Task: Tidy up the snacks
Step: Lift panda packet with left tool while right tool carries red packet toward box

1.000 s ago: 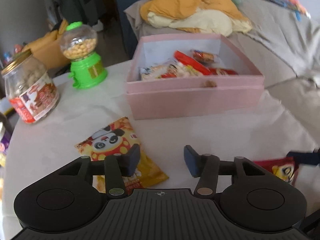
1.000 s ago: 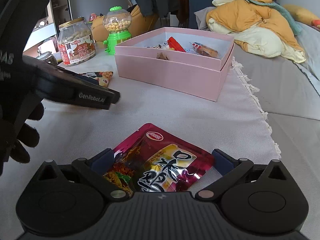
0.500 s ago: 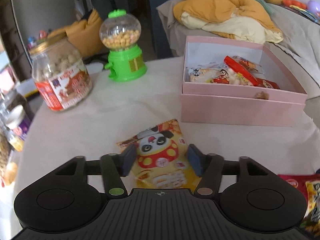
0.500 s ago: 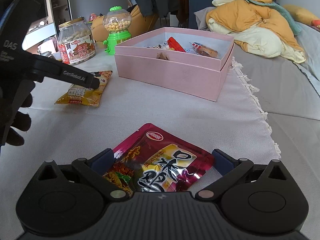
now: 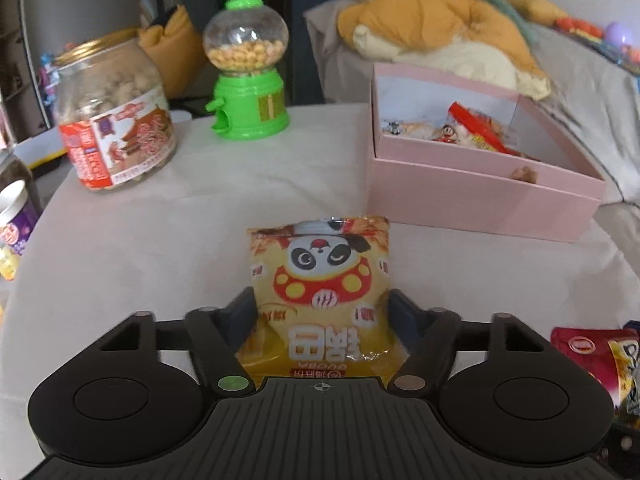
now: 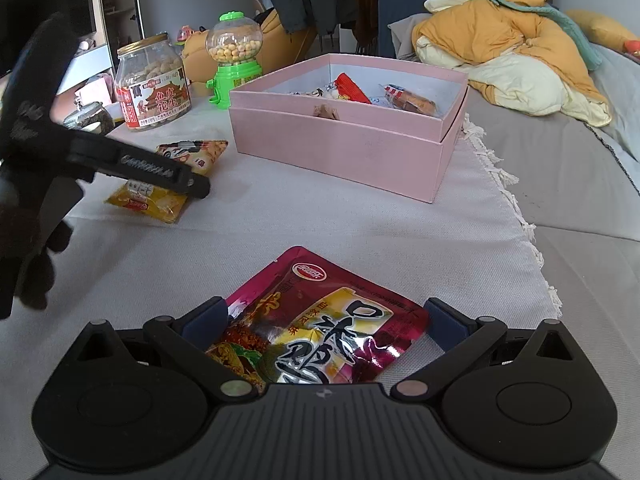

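A yellow panda snack packet [image 5: 324, 280] lies flat on the white cloth. My left gripper [image 5: 322, 312] is open, with one finger on each side of the packet's near half. The packet [image 6: 176, 176] and the left gripper [image 6: 160, 170] over it also show in the right wrist view. My right gripper [image 6: 326, 320] is open around a dark red snack packet [image 6: 324, 324] lying on the cloth; it also shows in the left wrist view [image 5: 592, 356]. A pink box [image 5: 476, 196] holding several snacks stands behind, open-topped; it also shows in the right wrist view [image 6: 344, 140].
A peanut jar [image 5: 114, 120] and a green candy dispenser [image 5: 248, 76] stand at the back left of the table. A small purple cup [image 5: 16, 220] is at the left edge. A bed with orange and cream bedding [image 6: 508, 48] lies to the right.
My left gripper has swung left and moved forward, so the panda packet now sits between its fingers. My right gripper has stayed still over the red packet.
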